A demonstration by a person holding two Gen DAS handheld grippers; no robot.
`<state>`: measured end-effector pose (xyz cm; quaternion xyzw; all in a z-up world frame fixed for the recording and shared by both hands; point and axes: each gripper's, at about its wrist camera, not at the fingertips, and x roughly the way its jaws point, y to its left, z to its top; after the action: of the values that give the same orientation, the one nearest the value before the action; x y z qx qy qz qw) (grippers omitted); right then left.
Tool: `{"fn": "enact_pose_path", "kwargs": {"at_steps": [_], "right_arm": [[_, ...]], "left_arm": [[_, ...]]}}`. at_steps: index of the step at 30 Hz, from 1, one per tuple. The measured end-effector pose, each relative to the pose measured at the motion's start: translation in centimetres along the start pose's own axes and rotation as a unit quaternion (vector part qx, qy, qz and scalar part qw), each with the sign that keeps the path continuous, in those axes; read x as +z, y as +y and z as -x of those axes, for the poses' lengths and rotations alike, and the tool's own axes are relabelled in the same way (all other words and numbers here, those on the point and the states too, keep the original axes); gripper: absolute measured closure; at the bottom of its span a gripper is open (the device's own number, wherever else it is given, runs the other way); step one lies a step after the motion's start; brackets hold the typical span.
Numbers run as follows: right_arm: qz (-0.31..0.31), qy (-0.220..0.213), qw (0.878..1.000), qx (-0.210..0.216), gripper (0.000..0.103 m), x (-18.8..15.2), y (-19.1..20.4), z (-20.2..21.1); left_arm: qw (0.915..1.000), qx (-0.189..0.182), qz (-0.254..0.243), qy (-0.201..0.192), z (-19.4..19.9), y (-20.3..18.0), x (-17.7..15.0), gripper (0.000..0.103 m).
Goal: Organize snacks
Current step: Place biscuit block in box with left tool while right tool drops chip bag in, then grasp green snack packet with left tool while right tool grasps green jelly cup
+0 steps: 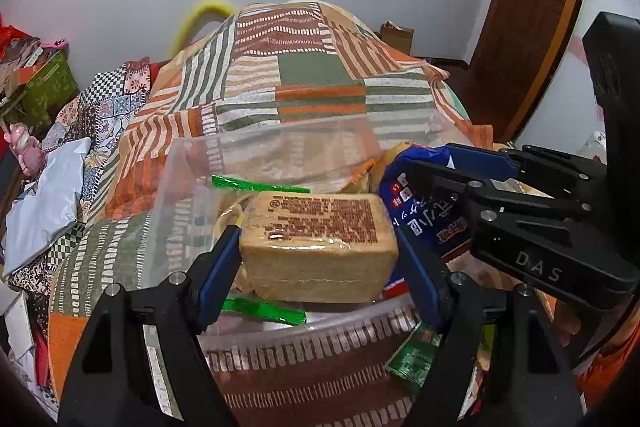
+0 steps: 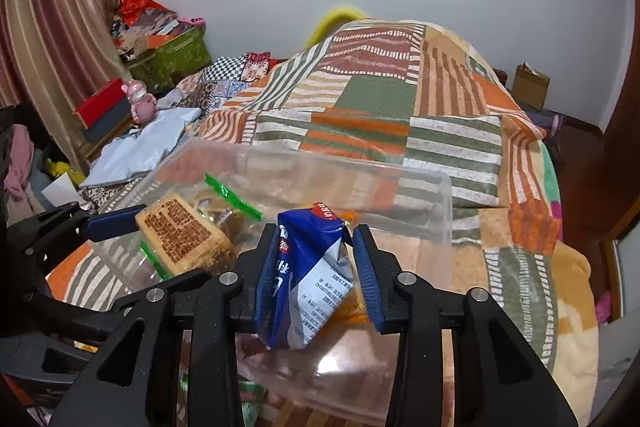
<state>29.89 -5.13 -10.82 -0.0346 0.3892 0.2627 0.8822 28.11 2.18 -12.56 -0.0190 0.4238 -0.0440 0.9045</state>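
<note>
Your left tool (image 1: 318,255) pinches the wafer pack (image 1: 316,247) widthwise over the clear bin (image 2: 400,187); right tool (image 2: 316,275) clamps the blue bag (image 2: 312,267) just beside it.

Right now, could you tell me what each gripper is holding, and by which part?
The left gripper clamps the tan wafer pack by its two short ends. The right gripper pinches the blue snack bag across its crumpled middle.

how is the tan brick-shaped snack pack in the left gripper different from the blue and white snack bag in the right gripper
The tan block-shaped snack pack in clear wrap keeps a firm, boxy form; the blue and white foil snack bag is soft and crumpled. The pack carries brown print; the bag has blue and white panels with black text. The left gripper spans the pack's width; the right gripper pinches the bag. Both are held over the clear plastic bin.
</note>
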Motion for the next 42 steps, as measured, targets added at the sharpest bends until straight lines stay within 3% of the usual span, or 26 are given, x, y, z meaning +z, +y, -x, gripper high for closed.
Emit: {"fn": "enact_pose_path", "kwargs": {"at_steps": [4, 9, 22, 32, 42], "right_arm": [[0.007, -0.004, 1.000, -0.002, 0.064, -0.3, 0.2, 1.2], [0.015, -0.031, 0.999, -0.013, 0.049, -0.4, 0.5, 3.8], [0.022, -0.080, 0.996, -0.036, 0.036, -3.8, 1.0, 10.0], [0.000, -0.045, 0.998, -0.043, 0.036, -8.6, -0.8, 9.3], [-0.011, -0.001, 1.000, -0.023, 0.036, -11.6, -1.5, 7.0]], "left_arm": [[1.0000, -0.001, 0.000, 0.002, 0.6, -0.3, -0.2, 0.027], [0.9999, -0.003, 0.012, -0.012, 2.7, 0.3, -0.4, 0.026], [0.9993, -0.002, 0.028, -0.026, 7.6, 0.5, -3.5, 0.019], [0.9995, -0.020, 0.014, 0.022, 6.1, -2.3, -6.6, 0.016], [0.9962, -0.042, -0.001, 0.076, 2.7, -5.1, -7.5, 0.016]]}}
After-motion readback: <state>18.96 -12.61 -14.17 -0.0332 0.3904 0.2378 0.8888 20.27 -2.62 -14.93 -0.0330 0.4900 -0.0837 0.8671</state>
